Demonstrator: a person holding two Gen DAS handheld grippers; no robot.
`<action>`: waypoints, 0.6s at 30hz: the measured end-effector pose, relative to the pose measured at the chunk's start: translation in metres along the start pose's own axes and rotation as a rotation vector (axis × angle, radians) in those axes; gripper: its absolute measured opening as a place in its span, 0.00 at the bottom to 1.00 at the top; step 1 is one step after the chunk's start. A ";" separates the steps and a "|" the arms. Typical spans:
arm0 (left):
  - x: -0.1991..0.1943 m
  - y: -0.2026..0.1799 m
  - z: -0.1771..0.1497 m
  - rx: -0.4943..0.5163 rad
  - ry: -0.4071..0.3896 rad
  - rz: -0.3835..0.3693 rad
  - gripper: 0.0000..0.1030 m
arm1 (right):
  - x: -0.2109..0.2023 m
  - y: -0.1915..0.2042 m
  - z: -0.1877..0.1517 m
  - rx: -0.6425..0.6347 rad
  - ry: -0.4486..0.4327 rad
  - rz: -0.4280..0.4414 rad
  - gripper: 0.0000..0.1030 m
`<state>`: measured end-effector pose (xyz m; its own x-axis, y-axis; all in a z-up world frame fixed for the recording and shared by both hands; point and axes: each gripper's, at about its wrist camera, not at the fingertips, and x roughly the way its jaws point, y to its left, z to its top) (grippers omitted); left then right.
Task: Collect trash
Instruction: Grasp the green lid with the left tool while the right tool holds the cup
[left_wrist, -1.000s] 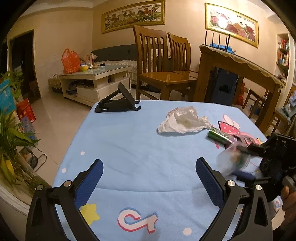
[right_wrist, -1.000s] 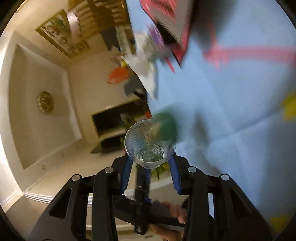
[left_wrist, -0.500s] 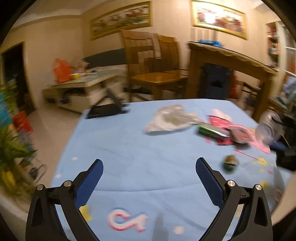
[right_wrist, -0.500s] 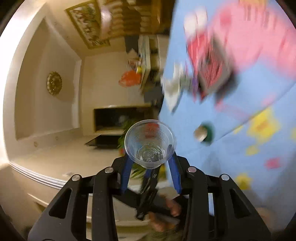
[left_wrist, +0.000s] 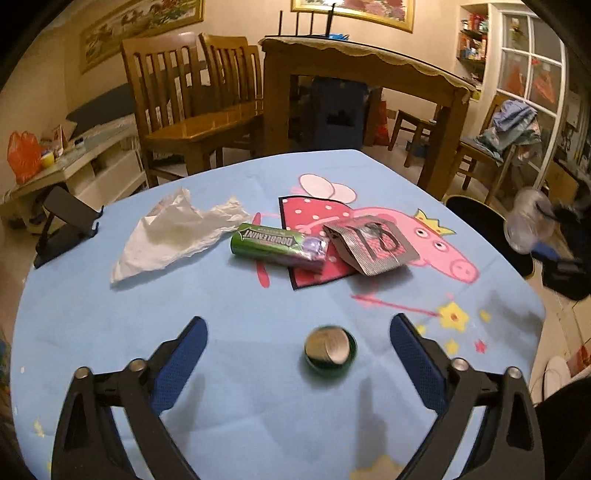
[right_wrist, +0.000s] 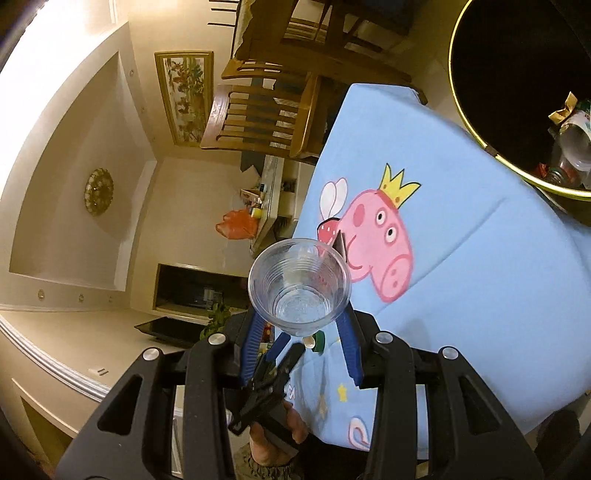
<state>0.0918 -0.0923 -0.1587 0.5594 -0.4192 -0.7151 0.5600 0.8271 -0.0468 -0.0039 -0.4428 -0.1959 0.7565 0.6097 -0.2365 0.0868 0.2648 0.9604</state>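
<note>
Right claw (right_wrist: 300, 332) grips the clear plastic cup (right_wrist: 299, 286); carry it over the bin (right_wrist: 480, 140) ahead-right before releasing, while the left claw (left_wrist: 298, 339), just narrowing, stays wide around the bottle cap (left_wrist: 330, 350).

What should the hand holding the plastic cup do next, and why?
Probably carry the clear plastic cup on over the black bin and let go: the right gripper is clamped on it, and the bin beside the table already holds trash.

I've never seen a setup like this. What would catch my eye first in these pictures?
Probably the clear plastic cup pinched between the right gripper's blue fingers, near a black bin holding trash. Then the pink cartoon pig on the blue tablecloth, with a green bottle cap lying between the left gripper's spread fingers.
</note>
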 end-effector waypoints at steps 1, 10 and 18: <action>0.001 0.002 0.001 -0.005 0.000 0.007 0.84 | -0.006 -0.003 -0.006 0.000 0.002 0.003 0.37; 0.006 -0.014 -0.004 0.054 -0.011 0.017 0.18 | -0.005 -0.012 -0.009 0.016 0.019 0.018 0.37; 0.009 -0.012 -0.004 0.034 0.005 0.002 0.10 | -0.011 -0.014 -0.011 0.023 0.003 0.028 0.38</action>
<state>0.0879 -0.1043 -0.1673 0.5572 -0.4158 -0.7188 0.5797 0.8145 -0.0218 -0.0203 -0.4449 -0.2081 0.7566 0.6192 -0.2103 0.0811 0.2302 0.9697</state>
